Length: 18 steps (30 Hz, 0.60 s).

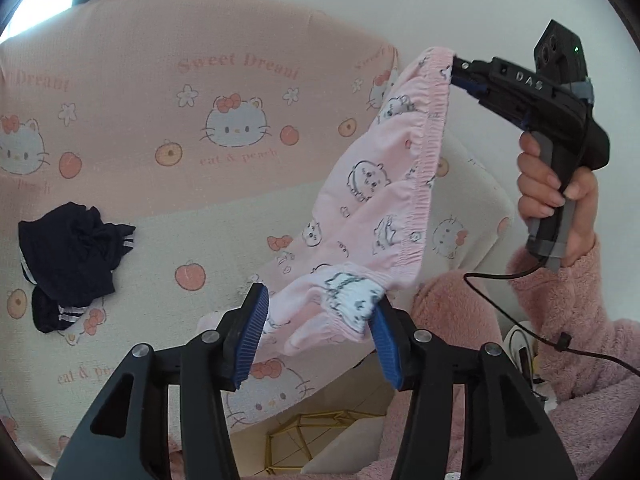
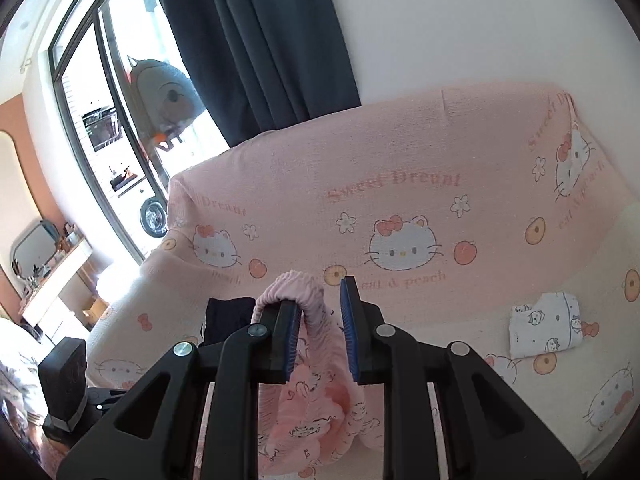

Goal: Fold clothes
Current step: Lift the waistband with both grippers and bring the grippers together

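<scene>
A sofa draped in pink cat-print blanket (image 2: 400, 152) fills both views. The right gripper (image 1: 454, 68) pinches the pale pink cartoon-print elastic-waist shorts (image 1: 380, 200); the left gripper (image 1: 320, 340) gapes, cloth between its pads. Only the right wrist view shows a folded white printed garment (image 2: 546, 326) and dark curtain (image 2: 256, 40).

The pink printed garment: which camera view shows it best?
The left wrist view: the pink printed garment hangs spread between both tongs, its elastic waistband visible. The right wrist view shows only a bunched part with the waistband.

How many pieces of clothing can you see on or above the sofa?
3. Pink patterned shorts hang in the air between the two tongs; a crumpled dark garment lies on the sofa's left; a folded white printed piece rests on its right. More may be hidden.
</scene>
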Available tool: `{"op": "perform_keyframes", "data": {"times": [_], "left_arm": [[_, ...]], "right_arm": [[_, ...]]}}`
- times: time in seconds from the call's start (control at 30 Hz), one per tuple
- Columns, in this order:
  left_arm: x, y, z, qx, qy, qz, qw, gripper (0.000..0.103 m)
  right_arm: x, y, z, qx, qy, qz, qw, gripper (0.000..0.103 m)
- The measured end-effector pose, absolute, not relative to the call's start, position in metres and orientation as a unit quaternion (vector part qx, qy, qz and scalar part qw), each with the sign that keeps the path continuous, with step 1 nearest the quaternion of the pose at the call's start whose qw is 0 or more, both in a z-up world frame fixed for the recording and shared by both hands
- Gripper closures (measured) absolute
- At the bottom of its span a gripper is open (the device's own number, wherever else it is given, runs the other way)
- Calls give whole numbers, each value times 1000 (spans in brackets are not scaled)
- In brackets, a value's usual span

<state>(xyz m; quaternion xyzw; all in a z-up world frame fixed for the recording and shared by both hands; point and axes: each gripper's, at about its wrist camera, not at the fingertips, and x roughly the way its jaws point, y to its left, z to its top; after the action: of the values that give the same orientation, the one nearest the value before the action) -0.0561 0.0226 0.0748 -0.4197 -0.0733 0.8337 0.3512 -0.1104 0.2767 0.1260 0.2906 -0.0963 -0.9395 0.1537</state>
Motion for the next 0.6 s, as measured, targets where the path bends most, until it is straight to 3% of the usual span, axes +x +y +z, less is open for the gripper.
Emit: {"op": "perform_keyframes", "data": {"times": [0.1, 0.23, 0.37, 0.6], "left_arm": [[-48, 17, 83, -387, -112, 825, 397, 51], [-55, 13, 87, -377, -117, 852, 344, 51], [-60, 14, 95, -361, -128, 849, 364, 51], [-62, 52, 86, -360, -30, 871, 334, 51]], "right_arm": [[-108, 255, 115, 309, -74, -930, 186, 84], [-104, 227, 101, 332, -44, -914, 228, 84], [-100, 199, 86, 354, -14, -896, 269, 84], [-88, 183, 67, 371, -4, -882, 289, 84]]}}
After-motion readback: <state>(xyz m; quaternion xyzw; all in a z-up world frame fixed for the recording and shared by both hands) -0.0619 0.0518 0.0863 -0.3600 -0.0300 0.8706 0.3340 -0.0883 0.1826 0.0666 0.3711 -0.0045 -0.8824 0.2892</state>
